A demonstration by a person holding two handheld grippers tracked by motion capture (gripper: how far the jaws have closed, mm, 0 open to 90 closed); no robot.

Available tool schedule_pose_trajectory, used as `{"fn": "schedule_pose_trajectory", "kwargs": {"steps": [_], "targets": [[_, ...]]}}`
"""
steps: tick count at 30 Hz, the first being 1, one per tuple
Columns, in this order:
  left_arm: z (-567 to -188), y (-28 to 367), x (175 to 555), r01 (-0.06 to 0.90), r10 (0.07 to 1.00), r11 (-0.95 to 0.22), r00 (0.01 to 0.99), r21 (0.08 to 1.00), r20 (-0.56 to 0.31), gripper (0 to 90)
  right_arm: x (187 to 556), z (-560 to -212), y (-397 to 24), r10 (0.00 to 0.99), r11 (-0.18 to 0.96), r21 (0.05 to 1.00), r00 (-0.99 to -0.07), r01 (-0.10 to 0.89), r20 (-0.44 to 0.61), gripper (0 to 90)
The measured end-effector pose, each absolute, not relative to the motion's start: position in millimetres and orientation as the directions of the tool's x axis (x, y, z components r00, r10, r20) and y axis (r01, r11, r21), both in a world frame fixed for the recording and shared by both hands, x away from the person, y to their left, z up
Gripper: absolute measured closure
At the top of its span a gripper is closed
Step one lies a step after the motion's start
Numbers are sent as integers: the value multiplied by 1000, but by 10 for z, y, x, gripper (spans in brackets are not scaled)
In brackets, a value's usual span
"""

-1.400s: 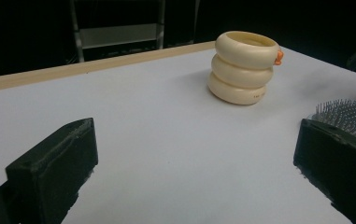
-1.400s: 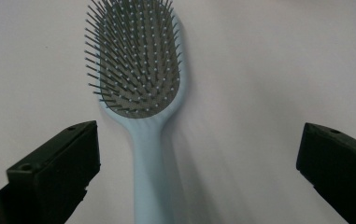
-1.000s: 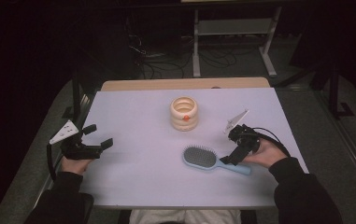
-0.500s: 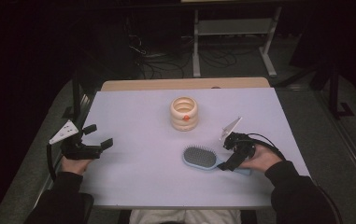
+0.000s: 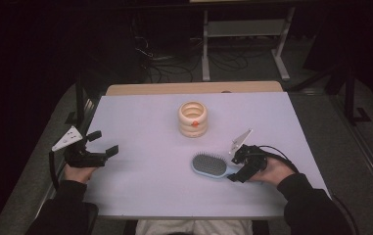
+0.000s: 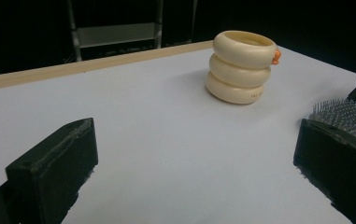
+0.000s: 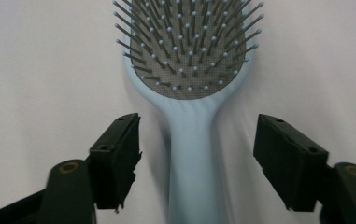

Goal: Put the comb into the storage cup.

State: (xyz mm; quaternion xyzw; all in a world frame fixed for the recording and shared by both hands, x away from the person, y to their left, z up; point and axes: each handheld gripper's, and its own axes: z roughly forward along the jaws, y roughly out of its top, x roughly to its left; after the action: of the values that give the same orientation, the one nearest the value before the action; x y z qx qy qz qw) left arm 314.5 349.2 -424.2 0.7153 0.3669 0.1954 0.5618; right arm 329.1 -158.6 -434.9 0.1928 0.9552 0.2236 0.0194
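Note:
A light-blue hairbrush (image 5: pixel 209 164) lies bristles up on the pale table (image 5: pixel 140 122), right of the middle. My right gripper (image 5: pixel 236 166) is low over its handle, one jaw on each side. In the right gripper view the hairbrush (image 7: pixel 189 51) points away from me and its handle runs between the jaws of the right gripper (image 7: pixel 196 140), with a gap on both sides. These jaws have just been closing and stay open. My left gripper (image 5: pixel 103 143) rests open at the table's left edge with nothing in it. In the left gripper view the left gripper (image 6: pixel 196 140) faces bare table.
A cream stack of three rings (image 5: pixel 193 119) with a small orange piece stands at the middle back, also the cream stack (image 6: pixel 241 67) ahead of my left jaws. A wooden strip (image 5: pixel 194 88) edges the table's far side. A metal frame (image 5: pixel 243 34) and cables lie beyond.
My right gripper has come down and toward me onto the brush handle, and its jaws have narrowed around it. The left gripper, the brush and the ring stack have stayed put.

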Motion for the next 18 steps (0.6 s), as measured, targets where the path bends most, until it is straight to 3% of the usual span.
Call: {"fn": "schedule_pose_trajectory", "kwargs": {"steps": [18], "targets": [[-4238, 3482, 3141, 304, 744, -104, 656, 947, -129, 0, 3242, -4396, -1511, 364, 854, 399, -931, 334, 1, 515]]}}
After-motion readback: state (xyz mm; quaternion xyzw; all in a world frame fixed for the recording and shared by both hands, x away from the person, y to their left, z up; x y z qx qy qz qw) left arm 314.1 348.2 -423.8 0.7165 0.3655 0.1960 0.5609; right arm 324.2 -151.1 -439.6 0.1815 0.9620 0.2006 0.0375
